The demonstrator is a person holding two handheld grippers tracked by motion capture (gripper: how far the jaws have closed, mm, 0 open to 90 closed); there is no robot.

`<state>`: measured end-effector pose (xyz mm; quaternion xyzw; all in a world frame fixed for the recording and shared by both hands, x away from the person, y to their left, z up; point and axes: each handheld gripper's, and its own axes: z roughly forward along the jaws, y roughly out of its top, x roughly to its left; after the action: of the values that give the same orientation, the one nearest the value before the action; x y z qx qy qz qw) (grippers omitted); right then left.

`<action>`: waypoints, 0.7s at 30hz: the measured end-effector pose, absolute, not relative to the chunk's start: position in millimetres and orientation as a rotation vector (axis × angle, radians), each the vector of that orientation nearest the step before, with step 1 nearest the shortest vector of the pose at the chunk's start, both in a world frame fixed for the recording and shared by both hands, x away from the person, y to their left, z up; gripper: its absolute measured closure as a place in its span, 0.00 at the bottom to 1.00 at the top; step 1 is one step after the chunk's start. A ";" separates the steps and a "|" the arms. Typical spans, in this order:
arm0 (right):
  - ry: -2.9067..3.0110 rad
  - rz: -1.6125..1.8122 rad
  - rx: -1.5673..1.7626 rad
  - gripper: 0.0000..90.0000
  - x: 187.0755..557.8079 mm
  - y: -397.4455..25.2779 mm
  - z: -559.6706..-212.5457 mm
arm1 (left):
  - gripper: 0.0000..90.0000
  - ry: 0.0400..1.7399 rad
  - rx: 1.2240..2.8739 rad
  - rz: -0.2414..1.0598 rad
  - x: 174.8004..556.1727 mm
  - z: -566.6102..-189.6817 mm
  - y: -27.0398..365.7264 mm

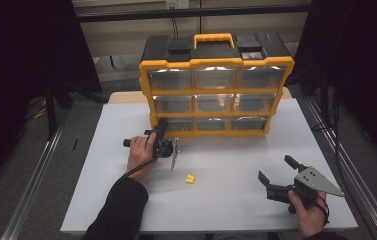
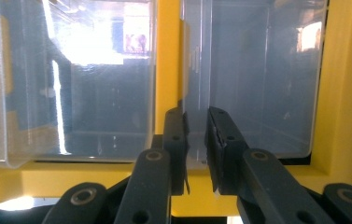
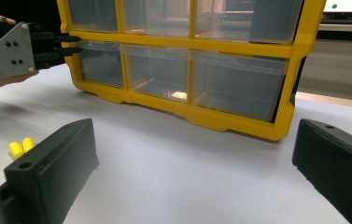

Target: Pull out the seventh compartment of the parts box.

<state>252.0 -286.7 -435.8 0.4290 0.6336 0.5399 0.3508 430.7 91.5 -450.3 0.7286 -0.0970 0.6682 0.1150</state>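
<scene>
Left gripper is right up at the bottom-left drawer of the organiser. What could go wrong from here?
1. The left gripper, jaws nearly closed at the clear plastic bottom-left drawer, has little front lip to hold; it may slip off when pulled.
2. The yellow-and-black drawer organiser stands upright with nothing bracing it, so a pull could drag or tip it forward.
3. The two small yellow pieces lie in front on the white table; a sliding cabinet or forearm could knock them.

You face a yellow-framed organizer (image 1: 216,92) with a black top, a yellow handle (image 1: 214,39) at 12 o'clock and clear, colourless drawers (image 3: 236,84). The table (image 1: 236,165) is plain white. Two bright yellow earplugs (image 1: 190,179) lie at its centre. Your left gripper (image 1: 162,131) is black; your right gripper (image 1: 276,175) is black with a grey plate. Your sleeve (image 1: 121,210) is black.
</scene>
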 end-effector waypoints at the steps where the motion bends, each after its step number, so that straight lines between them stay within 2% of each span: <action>1: 1.642 1.398 1.112 0.00 251.8 -286.6 -435.8 | 0.88 -0.289 2.144 1.949 430.3 -450.4 91.8; 21: 1.643 1.398 1.108 0.00 251.5 -286.4 -435.6 | 0.88 -0.311 2.136 1.976 425.1 -451.5 92.5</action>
<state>251.5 -286.4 -435.6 0.4280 0.6343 0.5399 0.3506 425.1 92.5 -451.5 0.7257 -0.1056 0.6713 0.1077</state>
